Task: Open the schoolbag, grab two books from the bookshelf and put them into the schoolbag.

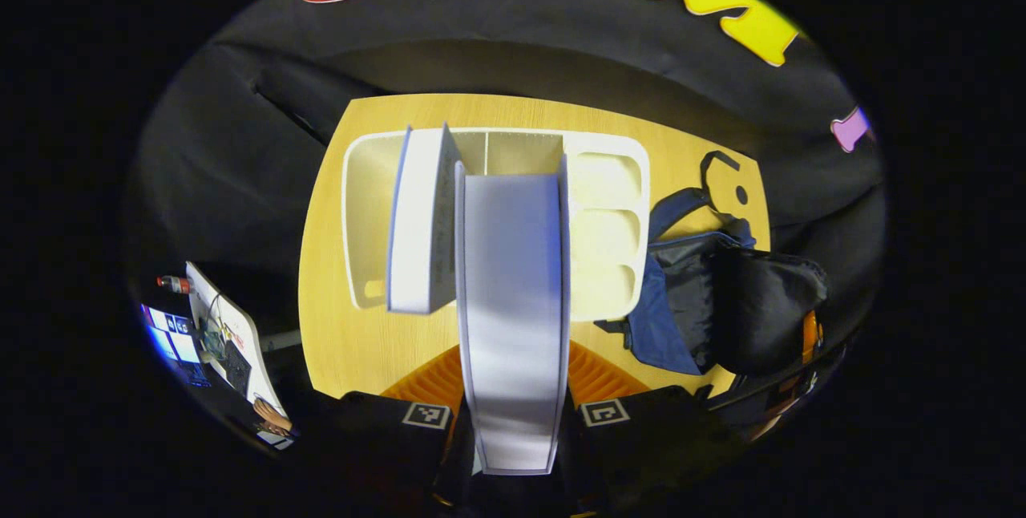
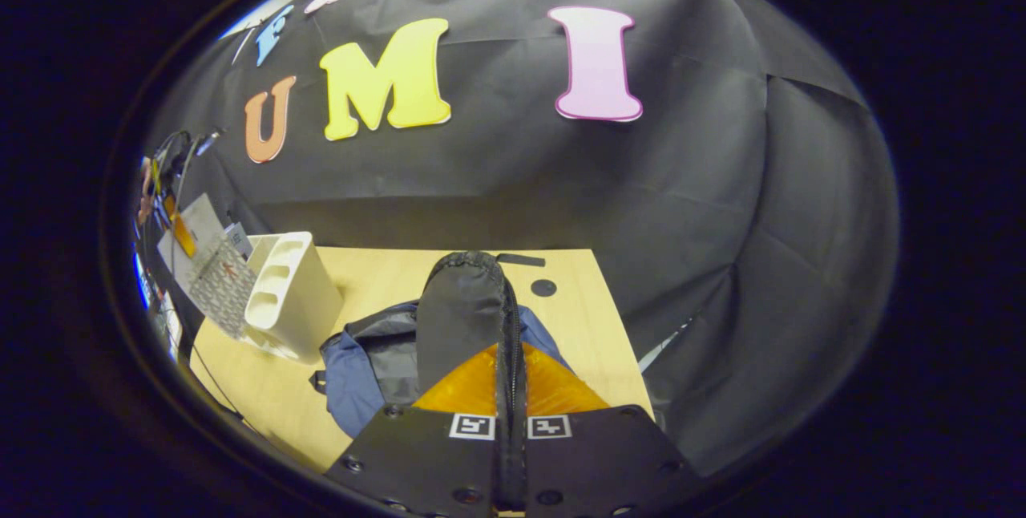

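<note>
Black cloth walls in a light wooden tabletop, where we see a white bookshelf lying under the left gripper. Its jaws are closed on a pale grey book, one finger pressing each cover, with the book's page edge facing us and its far end over the bookshelf's middle compartment. A second book leans just left of the held one, over the bookshelf's left compartment. Just right of the bookshelf, the blue and black schoolbag sits on the tabletop. From the right gripper, we find the schoolbag right of the bookshelf; these jaws are nearly shut, pinching a black flap of the bag with its zipper edge, lifted upright above the bag's blue body.
</note>
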Available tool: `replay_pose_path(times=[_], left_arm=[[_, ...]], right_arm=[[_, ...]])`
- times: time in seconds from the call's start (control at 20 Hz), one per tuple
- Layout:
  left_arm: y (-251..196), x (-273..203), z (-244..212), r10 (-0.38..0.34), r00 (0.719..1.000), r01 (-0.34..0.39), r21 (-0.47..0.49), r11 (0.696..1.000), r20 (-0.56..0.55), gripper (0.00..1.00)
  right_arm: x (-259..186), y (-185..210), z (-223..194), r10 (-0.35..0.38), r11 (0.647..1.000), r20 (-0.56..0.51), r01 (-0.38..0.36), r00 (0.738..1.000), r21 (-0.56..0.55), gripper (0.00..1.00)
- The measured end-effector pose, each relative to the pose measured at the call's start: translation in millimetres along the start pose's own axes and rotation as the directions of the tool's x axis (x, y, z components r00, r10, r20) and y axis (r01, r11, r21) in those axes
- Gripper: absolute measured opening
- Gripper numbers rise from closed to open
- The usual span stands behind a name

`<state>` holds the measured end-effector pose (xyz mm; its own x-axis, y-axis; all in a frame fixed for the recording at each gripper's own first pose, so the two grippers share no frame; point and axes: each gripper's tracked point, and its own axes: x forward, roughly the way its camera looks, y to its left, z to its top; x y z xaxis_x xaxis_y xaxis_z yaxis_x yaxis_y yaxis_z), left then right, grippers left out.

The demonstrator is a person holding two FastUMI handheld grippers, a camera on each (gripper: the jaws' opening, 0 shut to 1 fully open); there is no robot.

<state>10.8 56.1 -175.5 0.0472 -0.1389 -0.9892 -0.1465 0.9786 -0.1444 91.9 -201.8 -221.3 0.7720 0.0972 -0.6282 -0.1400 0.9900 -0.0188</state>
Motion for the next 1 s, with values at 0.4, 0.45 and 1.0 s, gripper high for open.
replay_pose_path(times=[0.4,0.45,1.0], left_arm=[[-5.6,-51.1,-67.7,-0.266,0.96,0.28,-0.271,0.921,0.088,0.43],[-17.1,-51.0,-72.1,-0.322,0.941,0.338,-0.3,0.892,0.102,0.43],[-182.2,20.2,-82.1,-0.69,0.69,0.709,-0.015,0.705,0.217,0.43]], right_arm=[[-7.8,10.5,-0.8,-0.016,1.0,-0.019,0.016,1.0,0.002,0.0],[-9.3,11.4,-0.3,-0.019,1.0,-0.02,0.019,1.0,-0.005,0.0],[-12.4,27.2,-6.1,-0.046,0.999,-0.039,0.044,0.998,-0.031,0.0]])
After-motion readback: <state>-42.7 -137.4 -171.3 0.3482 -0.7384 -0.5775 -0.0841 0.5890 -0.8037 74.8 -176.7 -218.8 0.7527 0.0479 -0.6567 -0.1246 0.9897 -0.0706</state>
